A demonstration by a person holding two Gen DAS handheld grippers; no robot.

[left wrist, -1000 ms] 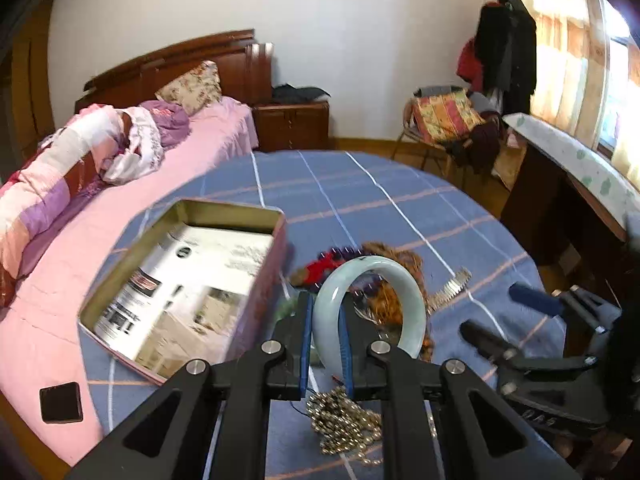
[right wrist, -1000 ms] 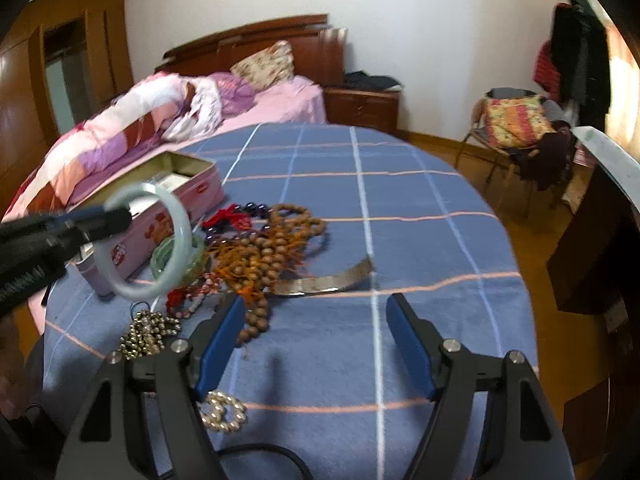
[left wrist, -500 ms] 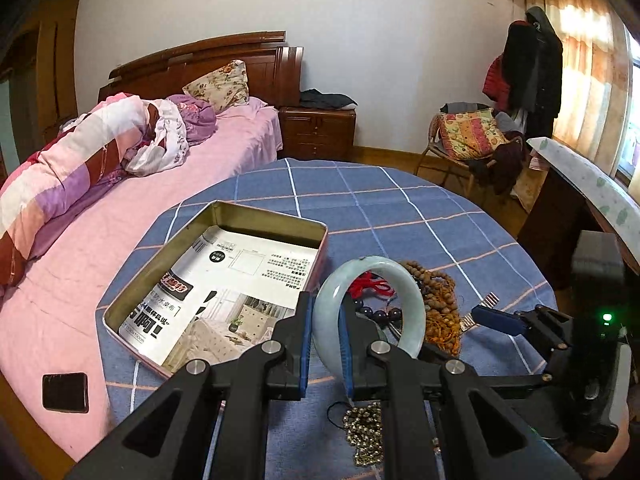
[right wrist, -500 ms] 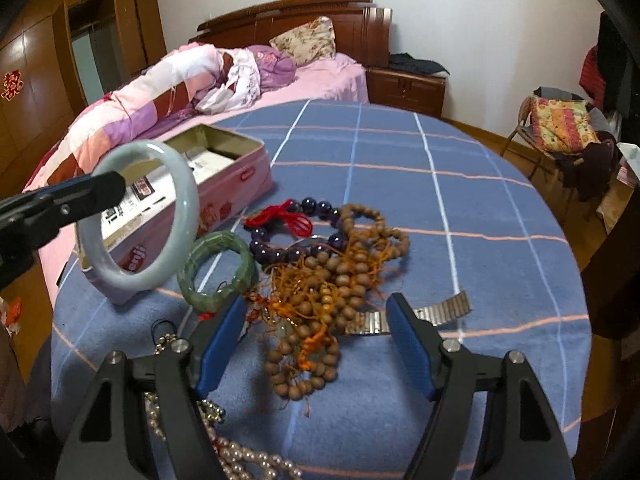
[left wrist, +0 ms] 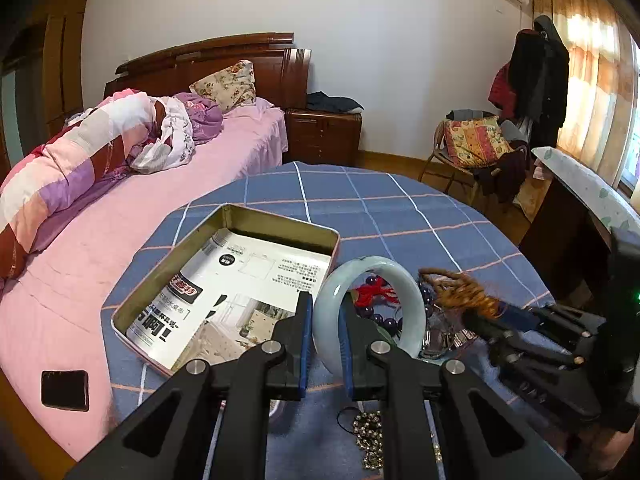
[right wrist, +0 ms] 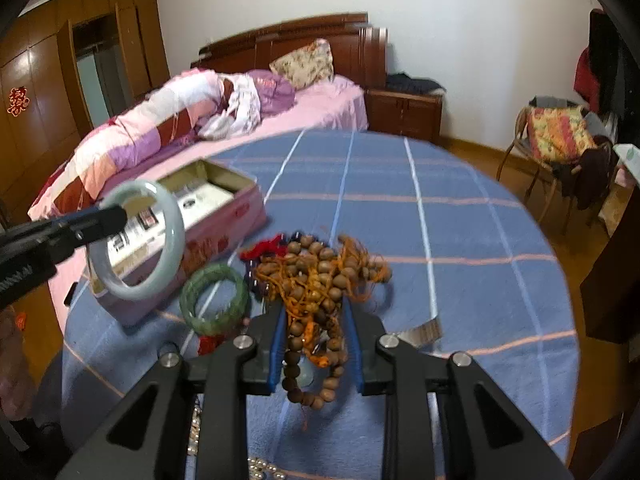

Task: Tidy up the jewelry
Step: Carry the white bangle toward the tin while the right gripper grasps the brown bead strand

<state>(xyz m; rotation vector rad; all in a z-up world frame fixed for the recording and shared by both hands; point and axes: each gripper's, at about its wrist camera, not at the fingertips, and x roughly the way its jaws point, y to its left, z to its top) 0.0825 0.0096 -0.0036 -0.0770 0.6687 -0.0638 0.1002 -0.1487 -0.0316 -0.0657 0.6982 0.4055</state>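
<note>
The round table, spread with a blue checked cloth, is seen ahead of both grippers. The open tin, lined with a printed sheet, lies ahead and to the left of the left gripper; in the right wrist view it sits well to the left of the right gripper.

The pale jade bangle is held upright and clear of the cloth, its rim clamped between the left gripper's closed jaws. Compared with a second ago, the tin is noted as closer and more squarely ahead of this gripper. It is judged that the bangle is being carried toward the tin.

The right gripper's jaws have just been closing and are now pressed on the wooden bead strand with its orange cords, part of which hangs below them. Half a second ago the jaws stood wide over this pile. A second pickup is thus judged secured.

The green bangle rests on the cloth just left of the right gripper, untouched. The dark purple beads and red tassel lie beyond the pale bangle.
</note>
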